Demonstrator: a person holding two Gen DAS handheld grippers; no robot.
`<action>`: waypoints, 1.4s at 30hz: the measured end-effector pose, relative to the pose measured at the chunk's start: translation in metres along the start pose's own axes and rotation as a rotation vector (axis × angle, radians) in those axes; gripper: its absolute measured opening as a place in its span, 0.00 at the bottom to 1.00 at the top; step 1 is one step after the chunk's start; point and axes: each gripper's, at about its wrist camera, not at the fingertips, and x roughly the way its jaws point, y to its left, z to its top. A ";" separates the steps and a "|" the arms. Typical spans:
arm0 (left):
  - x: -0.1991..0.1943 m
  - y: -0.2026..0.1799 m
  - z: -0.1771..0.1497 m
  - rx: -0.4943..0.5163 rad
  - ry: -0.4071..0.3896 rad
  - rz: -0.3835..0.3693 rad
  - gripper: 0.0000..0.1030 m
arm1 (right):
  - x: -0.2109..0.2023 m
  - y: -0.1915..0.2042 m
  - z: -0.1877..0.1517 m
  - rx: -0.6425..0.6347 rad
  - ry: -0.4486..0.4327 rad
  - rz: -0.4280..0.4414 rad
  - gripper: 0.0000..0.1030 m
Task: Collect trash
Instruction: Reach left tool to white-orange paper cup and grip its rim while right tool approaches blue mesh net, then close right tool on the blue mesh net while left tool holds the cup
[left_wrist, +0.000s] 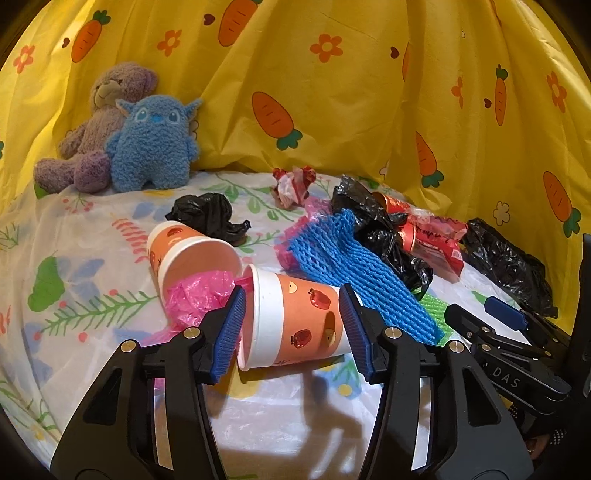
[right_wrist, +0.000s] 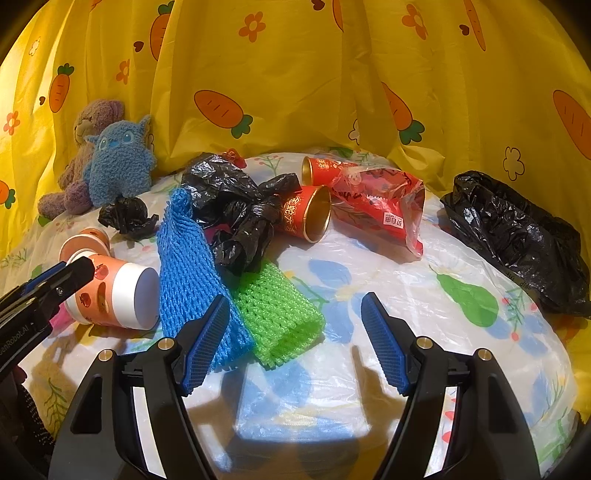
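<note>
I am looking over a floral sheet (right_wrist: 406, 280) littered with trash, with a yellow carrot-print curtain (right_wrist: 295, 92) hanging behind it. At far left a purple bear (left_wrist: 99, 122) and a blue plush (left_wrist: 155, 144) are leaning against the curtain. Next, an orange paper cup (left_wrist: 184, 254) printed with small apples is lying on its side, with crumpled pink plastic (left_wrist: 199, 295) spilling out of its mouth.

Just right of it a second apple-print cup (left_wrist: 295, 306) is lying on its side between the pads of my left gripper (left_wrist: 292, 332). One pad is sitting at the rim and the other at the base, and I cannot tell whether they are pressing yet. Its inside looks empty. The letters "enRobot.AI" are showing on that gripper in the right wrist view.

A small black bag (left_wrist: 210, 218) is lying crumpled behind the cups. A blue foam net (left_wrist: 351, 266) is lying beside the held cup, overlapping a green foam net (right_wrist: 277, 314). My right gripper (right_wrist: 295, 332) is hanging spread wide over the green net, pinching nothing, and "DAS" is reading on its side.

Further right, two red cups (right_wrist: 310, 214) with gold lettering are lying open and empty, and a red wrapper (right_wrist: 380, 206) is carrying a white label too small for me to read. A large black bag (right_wrist: 517, 236) is sitting at the far right
</note>
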 end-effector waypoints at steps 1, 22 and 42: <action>0.003 0.002 -0.001 -0.005 0.012 -0.018 0.44 | 0.000 0.000 0.000 0.002 0.001 0.001 0.70; 0.001 -0.015 0.004 -0.071 -0.006 -0.298 0.03 | 0.011 0.008 -0.002 -0.016 0.030 0.060 0.69; -0.020 -0.001 0.017 -0.123 -0.111 -0.270 0.03 | 0.021 0.018 -0.009 -0.056 0.115 0.192 0.26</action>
